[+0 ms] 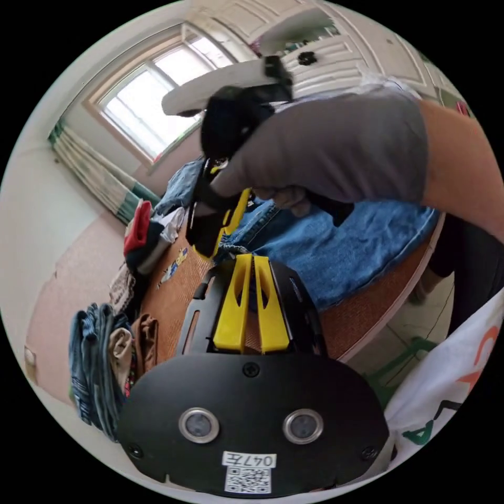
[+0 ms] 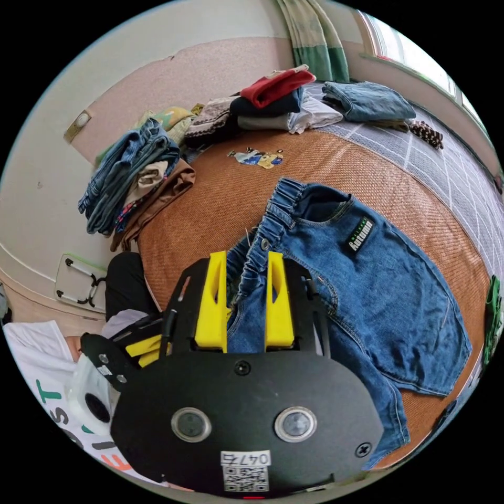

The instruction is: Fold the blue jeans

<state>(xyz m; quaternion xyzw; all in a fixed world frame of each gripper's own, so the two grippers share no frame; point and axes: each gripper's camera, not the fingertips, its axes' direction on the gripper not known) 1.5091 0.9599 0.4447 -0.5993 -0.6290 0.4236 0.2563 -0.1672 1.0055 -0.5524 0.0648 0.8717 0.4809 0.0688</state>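
The blue jeans (image 2: 378, 294) lie spread on a brown woven mat (image 2: 210, 199), waistband towards me. My right gripper (image 2: 247, 256) is shut on the bunched elastic waistband, which fills the gap between its yellow jaws. In the left gripper view the jeans (image 1: 346, 247) lie under a grey-gloved hand (image 1: 336, 147) that holds the right gripper (image 1: 220, 236) at their waist end. My left gripper (image 1: 252, 258) stands shut just short of the jeans' edge, its jaws together over the mat with nothing seen between them. It also appears low beside the right gripper as the left gripper (image 2: 142, 344).
A pile of folded denim and brown clothes (image 2: 131, 173) sits at the mat's far corner. A red-topped pile (image 2: 273, 100) and folded jeans (image 2: 367, 102) lie further back. A grey checked sheet (image 2: 451, 173) runs beside the mat. The person's white shirt (image 1: 457, 378) is close by.
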